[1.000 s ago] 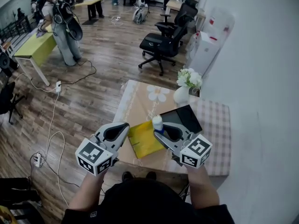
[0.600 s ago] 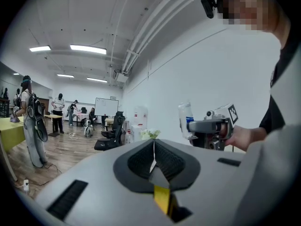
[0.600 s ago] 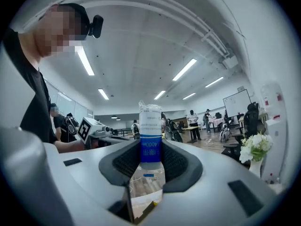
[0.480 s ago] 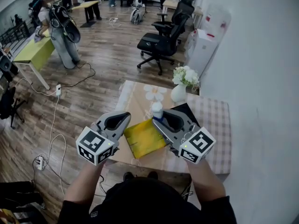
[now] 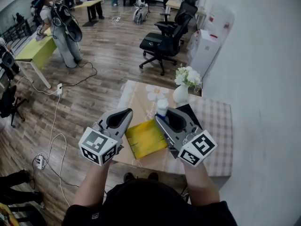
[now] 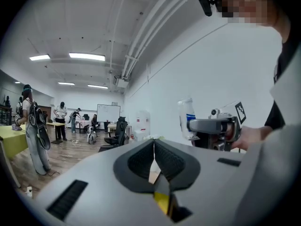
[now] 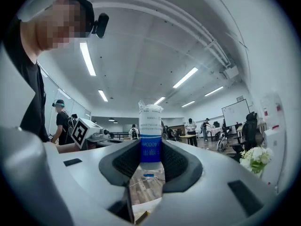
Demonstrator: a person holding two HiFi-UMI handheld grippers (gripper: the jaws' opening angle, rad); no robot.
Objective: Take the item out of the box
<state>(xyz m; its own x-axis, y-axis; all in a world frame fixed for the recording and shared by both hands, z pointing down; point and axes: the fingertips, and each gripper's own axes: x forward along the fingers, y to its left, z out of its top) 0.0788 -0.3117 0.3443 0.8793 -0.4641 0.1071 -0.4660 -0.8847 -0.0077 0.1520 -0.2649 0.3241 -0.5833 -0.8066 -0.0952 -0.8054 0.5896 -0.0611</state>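
Upright in the right gripper's clamped jaws, the blue-labelled bottle hangs clear of the yellow box on the desk; the left gripper, jaws together, hovers alongside.

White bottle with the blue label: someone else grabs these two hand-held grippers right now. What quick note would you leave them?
Right gripper: shut on the white bottle, which is upright and in the air.
Left gripper: shut, empty, by the left side of the yellow box.
The yellow box lies on the table, below both grippers.
Done: the bottle is out of the box.
Left: probably set it down on the table and let go.
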